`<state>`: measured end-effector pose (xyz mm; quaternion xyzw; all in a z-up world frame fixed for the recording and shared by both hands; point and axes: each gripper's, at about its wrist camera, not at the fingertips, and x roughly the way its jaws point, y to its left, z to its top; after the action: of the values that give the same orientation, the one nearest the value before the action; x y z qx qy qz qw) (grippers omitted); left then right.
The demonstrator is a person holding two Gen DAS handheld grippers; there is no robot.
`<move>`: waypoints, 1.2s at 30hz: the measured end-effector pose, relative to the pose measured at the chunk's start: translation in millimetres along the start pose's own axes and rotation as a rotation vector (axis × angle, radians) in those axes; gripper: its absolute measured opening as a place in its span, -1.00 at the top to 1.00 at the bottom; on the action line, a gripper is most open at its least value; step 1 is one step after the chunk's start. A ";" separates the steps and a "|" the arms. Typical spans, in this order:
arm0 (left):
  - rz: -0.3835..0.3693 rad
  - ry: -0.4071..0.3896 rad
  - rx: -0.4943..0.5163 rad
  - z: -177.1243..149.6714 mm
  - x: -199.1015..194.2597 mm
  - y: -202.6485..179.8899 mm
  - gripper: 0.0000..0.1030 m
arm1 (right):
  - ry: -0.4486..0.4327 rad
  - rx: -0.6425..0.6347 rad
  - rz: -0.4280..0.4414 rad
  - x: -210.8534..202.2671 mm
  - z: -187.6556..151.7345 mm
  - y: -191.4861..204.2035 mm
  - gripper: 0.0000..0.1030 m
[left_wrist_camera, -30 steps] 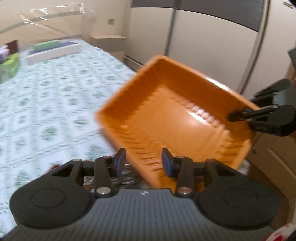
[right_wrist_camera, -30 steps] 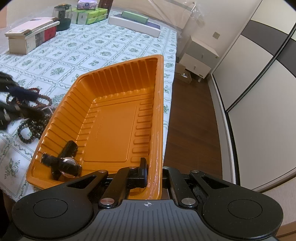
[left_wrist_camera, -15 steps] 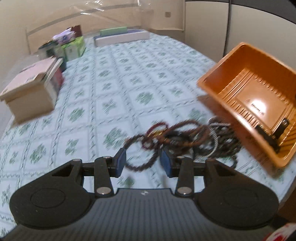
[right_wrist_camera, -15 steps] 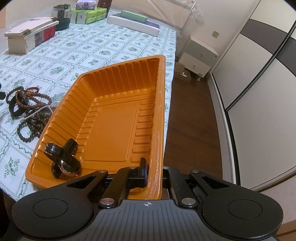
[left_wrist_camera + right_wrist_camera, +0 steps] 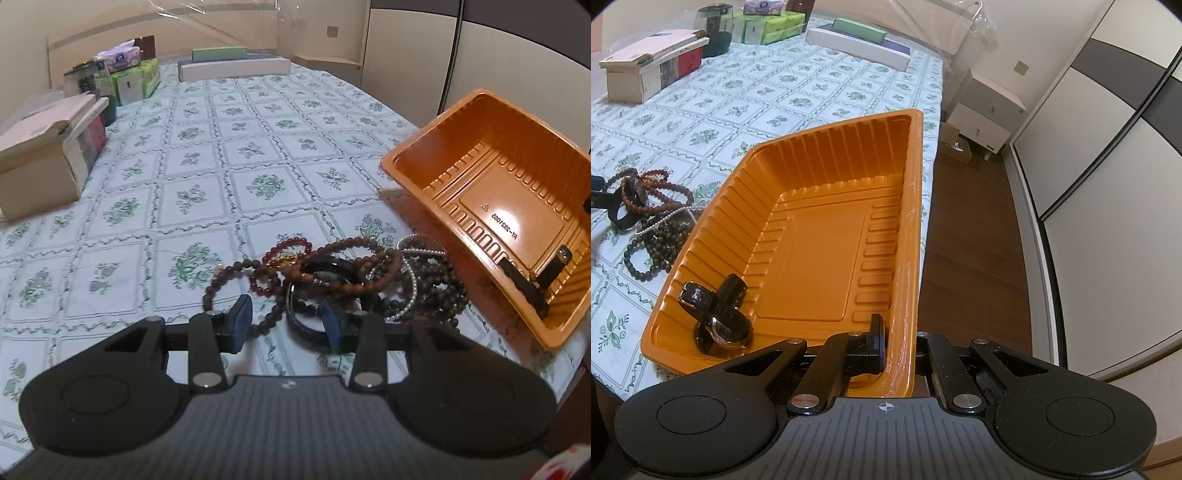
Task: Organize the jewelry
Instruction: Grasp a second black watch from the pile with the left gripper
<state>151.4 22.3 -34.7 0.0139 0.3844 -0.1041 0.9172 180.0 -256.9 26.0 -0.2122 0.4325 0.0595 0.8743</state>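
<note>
A tangled pile of bead bracelets point(image 5: 343, 273), red, brown, dark and pearl, lies on the flowered bedspread point(image 5: 192, 199). My left gripper point(image 5: 286, 321) hovers open at the pile's near edge. A dark band lies between its blue pads, which do not press on it. The orange plastic tray point(image 5: 827, 155) is tilted up at the bed's edge, and my right gripper point(image 5: 899, 350) is shut on its near rim. A black watch point(image 5: 716, 314) rests in the tray's low corner. In the left wrist view the tray point(image 5: 461, 147) and watch point(image 5: 528, 280) are at the right. The pile point(image 5: 650, 218) lies left of the tray.
A beige box point(image 5: 40, 166) sits at the left. Green tissue packs point(image 5: 136, 81) and a long white box point(image 5: 236, 68) are at the far end. The bed ends right of the tray, over a wood floor point(image 5: 971, 240), with a nightstand point(image 5: 982, 110) and wardrobe doors beyond.
My left gripper has swung away from the tray and come down close over the bracelet pile, still open. The right gripper and the tray have stayed put.
</note>
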 end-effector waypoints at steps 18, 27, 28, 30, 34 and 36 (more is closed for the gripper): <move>0.057 0.062 0.148 6.7 -14.7 5.3 0.94 | 0.003 0.000 -0.002 1.7 -0.9 -0.5 0.93; 0.071 0.014 0.129 12.9 -39.1 22.9 0.93 | 0.001 0.001 -0.001 0.4 -0.4 -0.3 0.93; 0.077 0.013 0.130 14.1 -40.6 23.8 0.93 | 0.001 0.002 0.000 0.5 -0.5 -0.2 0.93; 0.176 0.030 0.248 13.0 -39.5 15.0 0.93 | 0.002 0.001 0.000 0.2 -0.5 -0.2 0.93; 0.213 0.058 0.256 12.9 -38.0 22.7 0.92 | 0.000 0.002 -0.001 0.1 -0.5 -0.2 0.93; 0.222 0.064 0.239 11.5 -38.6 29.7 0.93 | -0.001 0.003 -0.001 -0.5 -0.5 -0.2 0.93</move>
<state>139.1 57.1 -1.0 0.1686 0.3942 -0.0469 0.9022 179.4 -257.2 26.1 -0.2112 0.4321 0.0585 0.8748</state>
